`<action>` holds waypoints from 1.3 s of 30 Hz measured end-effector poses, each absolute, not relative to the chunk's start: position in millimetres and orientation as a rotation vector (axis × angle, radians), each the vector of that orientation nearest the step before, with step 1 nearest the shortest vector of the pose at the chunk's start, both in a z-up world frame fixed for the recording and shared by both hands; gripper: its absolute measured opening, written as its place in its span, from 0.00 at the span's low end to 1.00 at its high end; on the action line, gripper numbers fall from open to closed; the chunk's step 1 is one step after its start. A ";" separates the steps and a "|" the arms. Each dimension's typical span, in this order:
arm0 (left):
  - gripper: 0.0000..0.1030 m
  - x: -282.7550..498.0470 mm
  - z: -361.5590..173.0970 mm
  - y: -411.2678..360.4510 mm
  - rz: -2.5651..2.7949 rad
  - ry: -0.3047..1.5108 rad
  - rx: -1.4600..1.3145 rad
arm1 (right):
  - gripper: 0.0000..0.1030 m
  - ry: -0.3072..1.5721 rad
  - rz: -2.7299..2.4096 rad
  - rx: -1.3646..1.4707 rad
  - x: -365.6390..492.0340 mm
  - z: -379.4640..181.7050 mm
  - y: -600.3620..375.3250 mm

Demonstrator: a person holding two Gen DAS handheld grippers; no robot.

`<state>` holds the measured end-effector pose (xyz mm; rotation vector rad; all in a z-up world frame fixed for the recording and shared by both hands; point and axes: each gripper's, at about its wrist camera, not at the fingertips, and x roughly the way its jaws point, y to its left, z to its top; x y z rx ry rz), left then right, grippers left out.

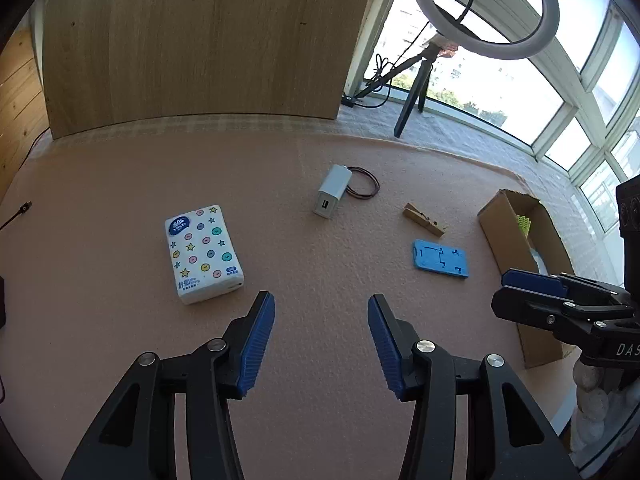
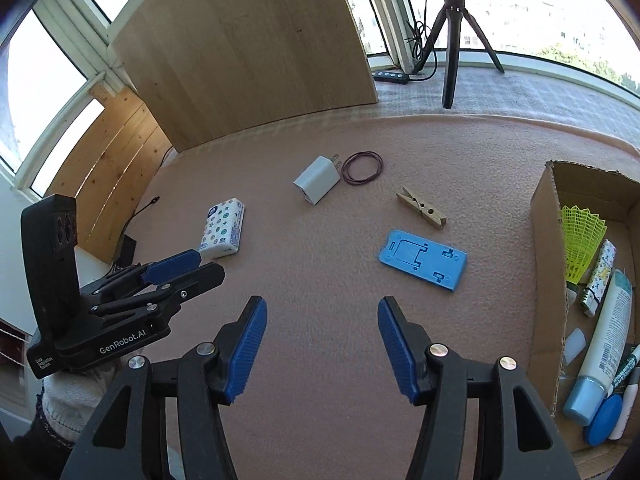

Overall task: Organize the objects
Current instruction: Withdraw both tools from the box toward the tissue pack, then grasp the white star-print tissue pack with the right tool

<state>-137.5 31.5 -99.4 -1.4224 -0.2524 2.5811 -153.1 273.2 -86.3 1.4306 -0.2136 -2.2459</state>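
While both claws are hovering above a pink-covered table (image 1: 120, 184), neither is holding anything. The left claw (image 1: 321, 344) is gaping wide, its blue pads well apart with bare table between them. The right claw (image 2: 322, 350) is spread about as wide and is equally empty. Seen from the left camera, the right claw is showing side-on at the far right, just in front of a cardboard box (image 1: 504, 236).

Five loose things are lying on the table, apparently waiting to be sorted. A tissue pack (image 1: 203, 254) printed with stars and dots is sitting to the left, closest to the left claw. A white charger plug (image 2: 318, 180) is lying further back in the middle, with a loop of thin brown rubber bands (image 2: 363, 168) touching its prongs. A wooden clothespin (image 2: 422, 208) is resting to the right of those, and a flat blue plastic holder (image 2: 422, 260) is lying just in front of the clothespin, nearest the right claw.

The open box is standing along the right edge and is already holding a yellow shuttlecock (image 2: 580, 236), a white tube (image 2: 604, 344), a lighter (image 2: 598, 280) and other small items, so it is likely serving as the collecting place. The wide-open claws suggest a pick is being lined up; the blue holder seems the nearest candidate for the right claw.

A wooden board (image 1: 200, 40) is standing upright behind the table, and a ring light on a tripod (image 1: 412, 92) is standing by the window.
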 end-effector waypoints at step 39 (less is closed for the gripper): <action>0.70 -174.1 -172.3 -80.2 2.507 -0.544 -1.509 | 0.60 -0.183 -1.840 1.645 -254.9 -176.6 78.5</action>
